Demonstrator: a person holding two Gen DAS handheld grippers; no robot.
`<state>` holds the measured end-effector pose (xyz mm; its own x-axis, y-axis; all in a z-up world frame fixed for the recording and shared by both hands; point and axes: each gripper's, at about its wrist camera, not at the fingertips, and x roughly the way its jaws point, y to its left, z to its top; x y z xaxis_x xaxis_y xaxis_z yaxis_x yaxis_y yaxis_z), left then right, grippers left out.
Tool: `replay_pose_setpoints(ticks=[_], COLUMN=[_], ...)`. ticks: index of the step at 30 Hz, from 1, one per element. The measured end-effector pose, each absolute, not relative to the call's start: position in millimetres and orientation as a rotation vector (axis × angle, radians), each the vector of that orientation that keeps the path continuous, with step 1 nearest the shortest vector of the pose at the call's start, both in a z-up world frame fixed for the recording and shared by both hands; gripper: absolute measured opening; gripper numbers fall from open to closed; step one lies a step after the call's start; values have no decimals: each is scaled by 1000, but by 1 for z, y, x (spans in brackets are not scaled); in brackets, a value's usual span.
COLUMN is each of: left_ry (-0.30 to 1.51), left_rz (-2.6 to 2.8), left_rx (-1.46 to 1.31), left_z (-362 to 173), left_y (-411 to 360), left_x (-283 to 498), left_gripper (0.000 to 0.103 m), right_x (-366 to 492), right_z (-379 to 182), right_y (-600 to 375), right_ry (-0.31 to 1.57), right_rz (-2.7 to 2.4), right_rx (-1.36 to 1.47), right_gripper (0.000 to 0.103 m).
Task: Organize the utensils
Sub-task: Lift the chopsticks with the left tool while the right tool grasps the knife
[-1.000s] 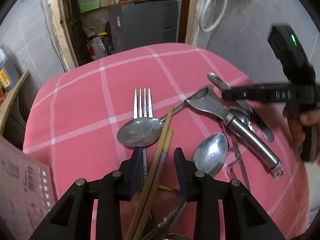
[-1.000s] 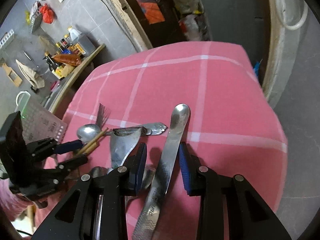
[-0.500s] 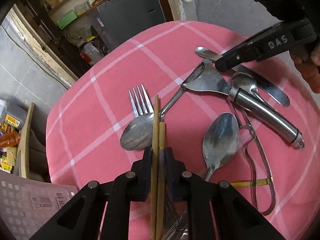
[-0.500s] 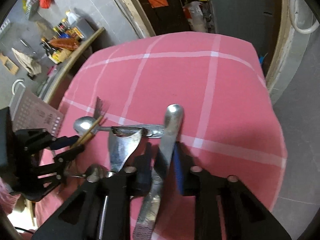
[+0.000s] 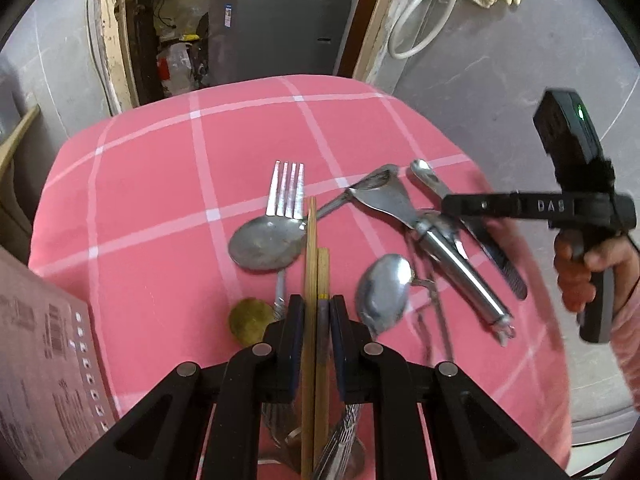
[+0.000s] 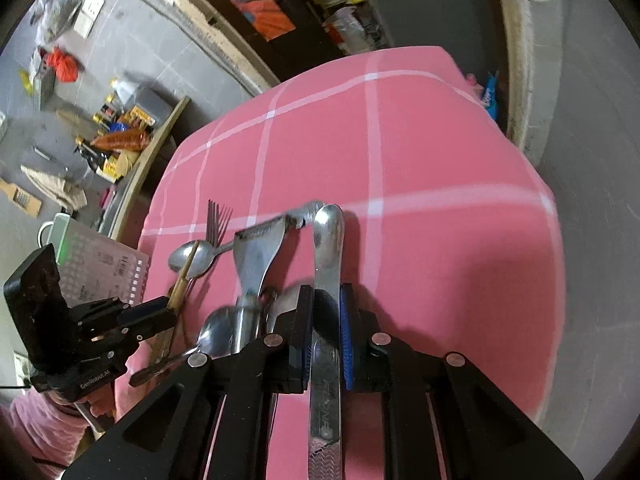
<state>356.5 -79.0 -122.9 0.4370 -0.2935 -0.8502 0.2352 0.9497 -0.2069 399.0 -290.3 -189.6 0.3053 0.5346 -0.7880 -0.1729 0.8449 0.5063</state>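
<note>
Left gripper [image 5: 316, 320] clamps chopsticks [image 5: 315, 252], lengthwise along its fingers, beside the fork [image 5: 286, 190]; right gripper [image 6: 326, 330] clamps knife [image 6: 329, 240] likewise.

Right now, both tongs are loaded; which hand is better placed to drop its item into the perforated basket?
Left, probably. The left tongs, shut on the chopsticks, sit right beside the basket. The right tongs hold the knife across the utensil pile.
</note>
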Motion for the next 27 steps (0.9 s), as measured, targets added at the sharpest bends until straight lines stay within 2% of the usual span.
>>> replay_pose_setpoints(ticks=[6,7,8,20,27], left_ry=[1031,1022,1014,919,780], left_rz=[-356,-359,-362,-380,-363], left_rx=[-94,-103,-111,-163,-234], left_z=[-115,-114,-113,-91,-45], left_y=[-81,-82,-81,-77,-57], left_x=[338,333,331,289,260], left_gripper=[13,13,13,13,13], right_x=[363,356,351,285,260], right_z=[-185,-183,-182,-155,-108], right_y=[-308,-308,-310,-310,-292], right_ry=[1090,1076,1065,938,799], right_rz=[416,401,394,326,355], right_rx=[432,438,448,514,481], right_gripper=[10,8,1,1,1])
